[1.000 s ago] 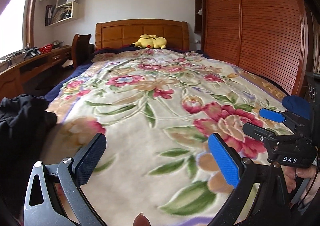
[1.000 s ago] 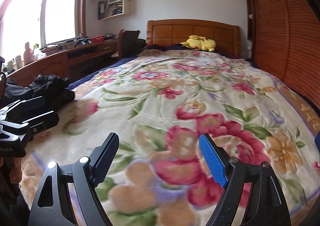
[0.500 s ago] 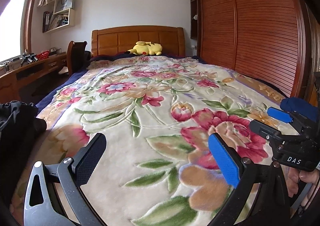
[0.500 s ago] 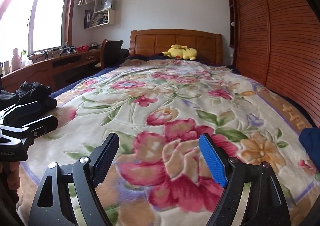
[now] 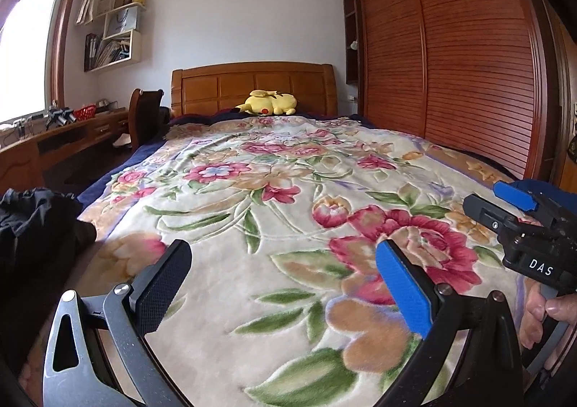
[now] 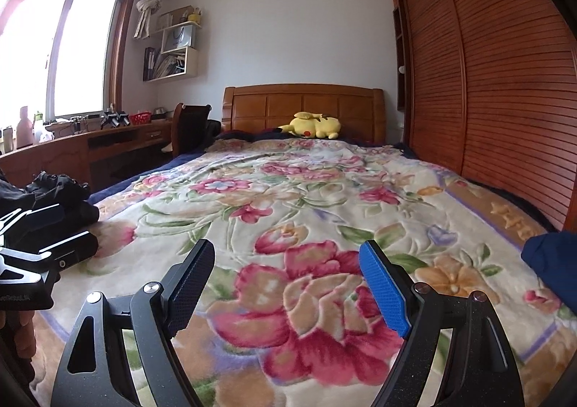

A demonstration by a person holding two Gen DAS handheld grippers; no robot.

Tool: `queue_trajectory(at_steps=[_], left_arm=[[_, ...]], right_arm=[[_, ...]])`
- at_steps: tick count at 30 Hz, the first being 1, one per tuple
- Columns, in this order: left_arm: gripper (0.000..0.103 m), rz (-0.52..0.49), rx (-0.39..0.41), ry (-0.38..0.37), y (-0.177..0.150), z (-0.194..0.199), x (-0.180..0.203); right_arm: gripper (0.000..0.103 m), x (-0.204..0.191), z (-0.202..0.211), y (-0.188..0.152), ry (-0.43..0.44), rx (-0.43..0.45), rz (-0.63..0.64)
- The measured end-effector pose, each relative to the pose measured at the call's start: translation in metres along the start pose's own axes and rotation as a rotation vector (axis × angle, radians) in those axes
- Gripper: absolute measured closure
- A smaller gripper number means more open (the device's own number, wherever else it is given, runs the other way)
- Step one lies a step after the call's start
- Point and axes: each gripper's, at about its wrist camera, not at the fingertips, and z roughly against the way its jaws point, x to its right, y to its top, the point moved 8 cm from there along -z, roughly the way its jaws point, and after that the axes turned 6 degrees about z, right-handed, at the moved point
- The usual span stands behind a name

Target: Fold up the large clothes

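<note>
A crumpled black garment (image 5: 36, 226) lies on the bed's left edge, left of my left gripper (image 5: 285, 284), and shows again as the black garment (image 6: 54, 190) in the right wrist view. A dark blue garment (image 6: 551, 262) lies at the bed's right edge, to the right of my right gripper (image 6: 288, 284). Both grippers hover over the floral blanket (image 5: 274, 212) near the foot of the bed. Each stands open with only blanket showing between its fingers. In the left wrist view the right gripper (image 5: 523, 223) sits at the right, held by a hand (image 5: 541, 313).
A yellow plush toy (image 6: 313, 125) rests against the wooden headboard (image 6: 303, 104). A slatted wooden wardrobe (image 6: 487, 82) runs along the right side. On the left are a desk (image 6: 72, 151), a chair (image 6: 191, 125) and wall shelves (image 6: 173, 49).
Both views have tilted upward and swung a little, so more wall and ceiling show and the blanket sits lower. Both grippers stayed open and hold nothing.
</note>
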Motion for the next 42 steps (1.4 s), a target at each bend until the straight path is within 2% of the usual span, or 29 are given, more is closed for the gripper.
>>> queue_trajectory(at_steps=[9,42], left_arm=[[0.001,0.022,-0.014,0.019,-0.004,-0.004,-0.012],[0.001,0.022,-0.013,0.018,-0.004,-0.004,-0.014]], right_arm=[[0.019,0.000,-0.006,0.001,0.010,-0.003,0.001],[0.019,0.006,-0.009,0.001,0.004,0.004,0.003]])
